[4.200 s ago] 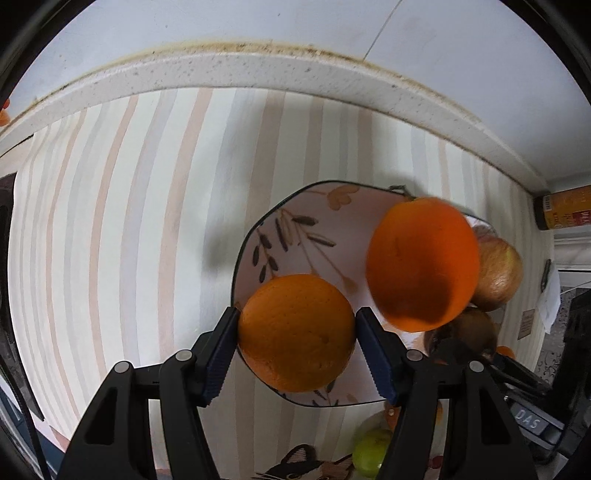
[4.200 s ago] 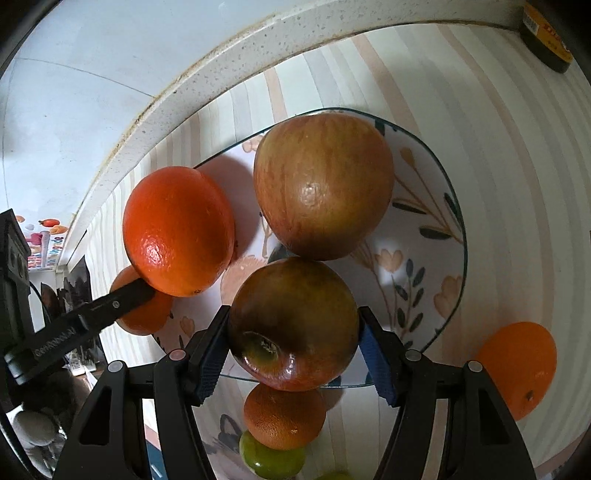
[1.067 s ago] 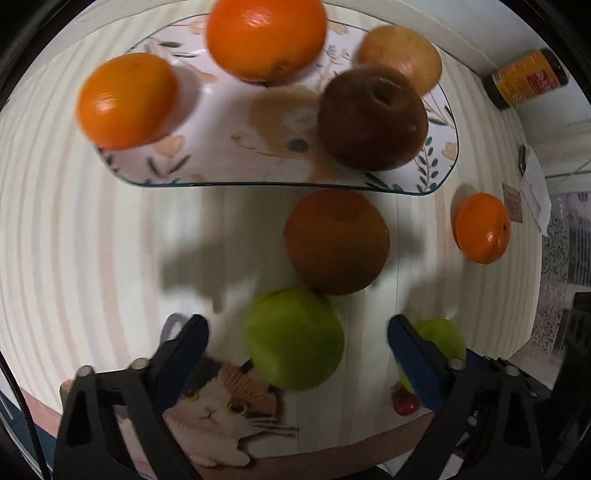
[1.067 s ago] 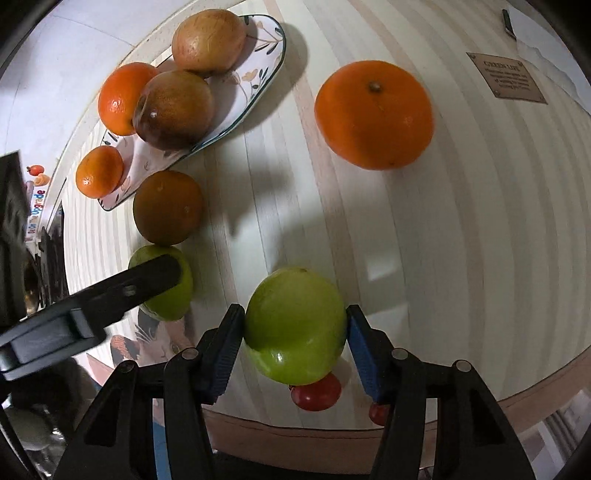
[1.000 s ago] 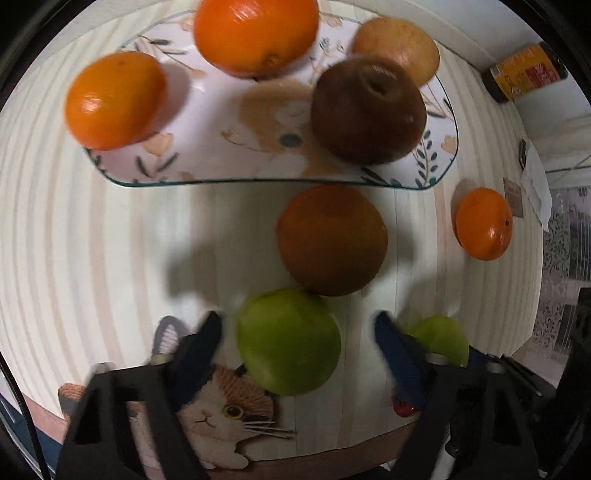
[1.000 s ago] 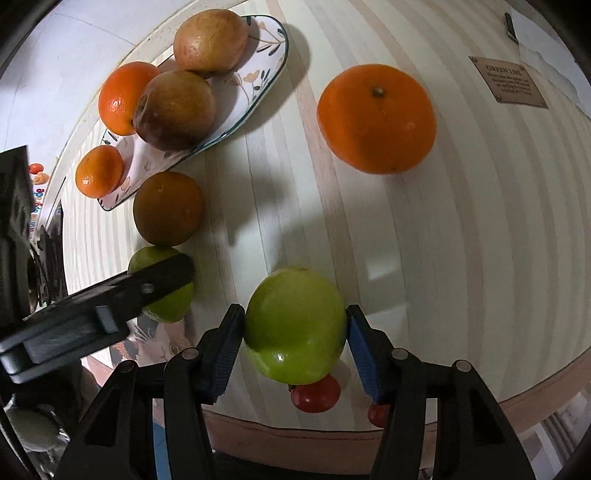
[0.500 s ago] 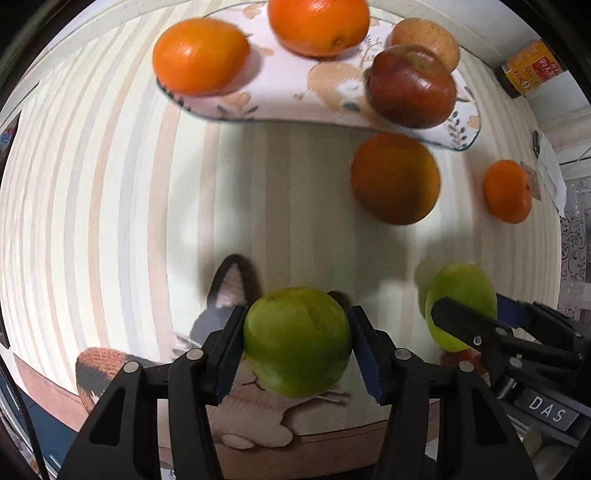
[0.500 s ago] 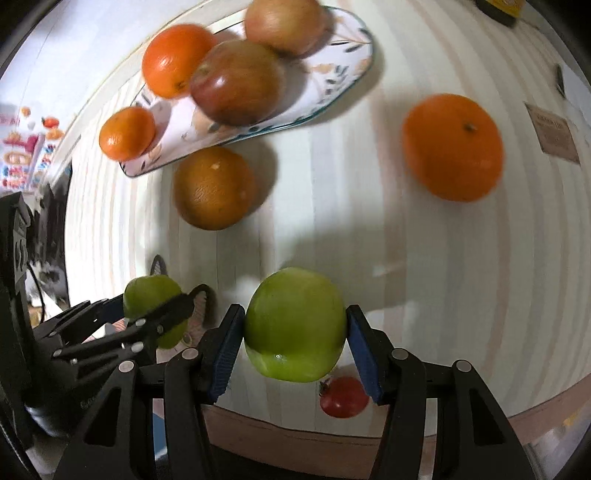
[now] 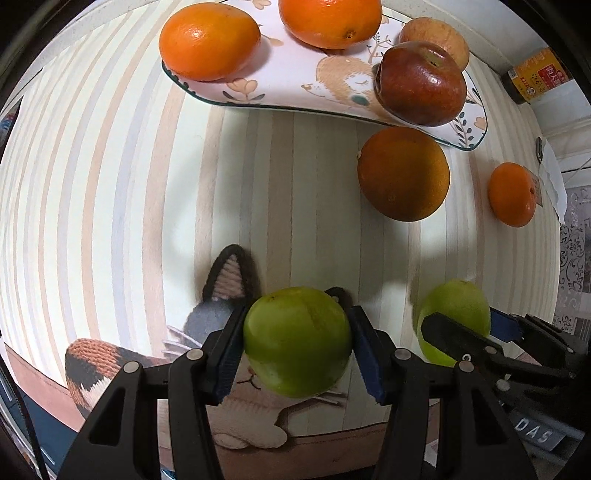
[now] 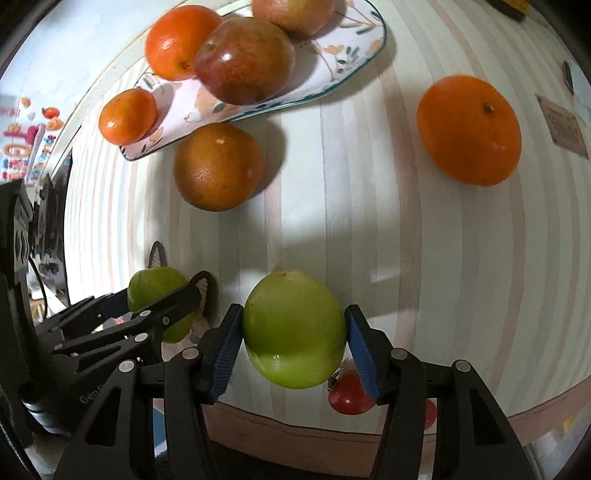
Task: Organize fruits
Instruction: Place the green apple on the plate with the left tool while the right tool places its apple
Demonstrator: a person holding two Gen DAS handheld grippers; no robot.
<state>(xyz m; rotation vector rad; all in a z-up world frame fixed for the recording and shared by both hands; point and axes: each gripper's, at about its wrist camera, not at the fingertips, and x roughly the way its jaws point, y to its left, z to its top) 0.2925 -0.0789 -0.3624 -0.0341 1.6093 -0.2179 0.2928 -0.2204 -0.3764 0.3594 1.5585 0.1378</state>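
Note:
My left gripper [image 9: 297, 341] is shut on a green apple [image 9: 297, 341] and holds it above the striped cloth. My right gripper [image 10: 293, 330] is shut on a second green apple [image 10: 293, 330], which also shows in the left wrist view [image 9: 456, 314]. A floral plate [image 9: 295, 92] at the back holds two oranges [image 9: 208, 40] [image 9: 330, 20], a red apple [image 9: 421, 83] and a yellowish apple [image 9: 436, 37]. A dull orange [image 9: 402, 173] lies on the cloth just in front of the plate. A bright orange [image 10: 469, 129] lies alone to the right.
A small red tomato [image 10: 349, 393] lies near the table's front edge under the right gripper. A yellow-labelled bottle [image 9: 535, 79] stands at the back right. A small card [image 10: 563, 125] lies at the far right. A cat picture [image 9: 229, 280] is printed on the cloth.
My left gripper closed on the green apple and lifted it. Both grippers pulled back and up from the table with their apples; the plate looks farther away.

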